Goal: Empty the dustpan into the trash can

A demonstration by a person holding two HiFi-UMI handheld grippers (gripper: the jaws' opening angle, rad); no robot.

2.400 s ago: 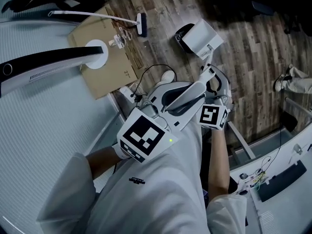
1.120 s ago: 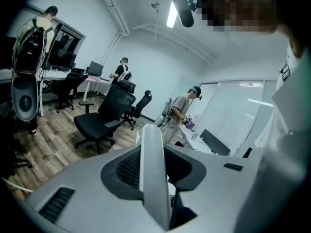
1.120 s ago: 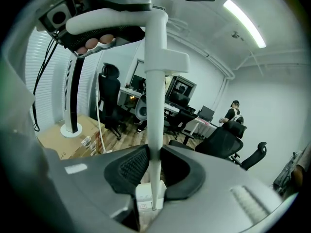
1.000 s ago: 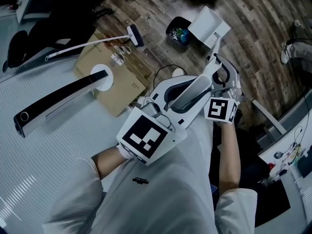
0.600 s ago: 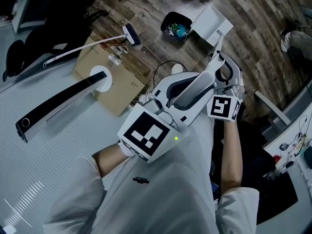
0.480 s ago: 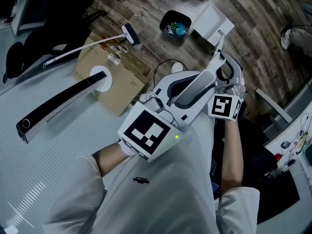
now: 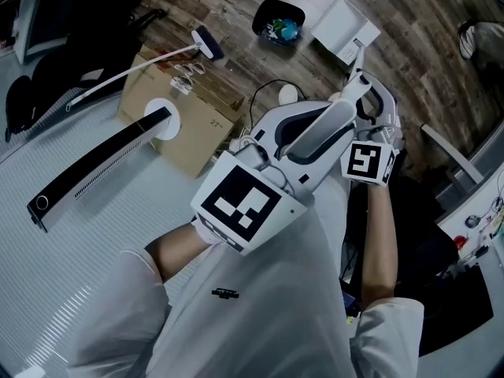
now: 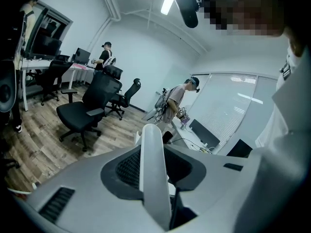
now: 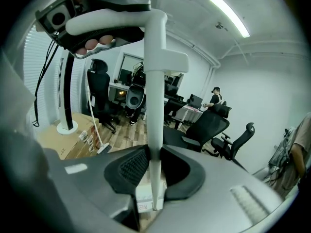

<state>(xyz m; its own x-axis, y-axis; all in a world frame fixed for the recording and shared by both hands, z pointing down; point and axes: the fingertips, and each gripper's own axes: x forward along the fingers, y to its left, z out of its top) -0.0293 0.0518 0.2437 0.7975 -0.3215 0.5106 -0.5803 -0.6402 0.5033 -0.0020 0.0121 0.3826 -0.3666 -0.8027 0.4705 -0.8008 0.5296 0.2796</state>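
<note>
Wooden floor (image 7: 425, 46) seen in head view: dustpan (image 7: 344, 26) held just beside trash can (image 7: 279, 18), not yet tipped over it.

Left gripper view: left hand-held gripper (image 8: 154, 178) clamped on handle (image 8: 151, 149), likely for support.

Right gripper view: right hand-held gripper (image 9: 154, 178) pinched on same handle, likely for steering tilt.

The dustpan (image 7: 344, 27) looks smooth white plastic, the floor (image 7: 409, 46) grained wood planks, the box (image 7: 189, 136) matt cardboard.
</note>
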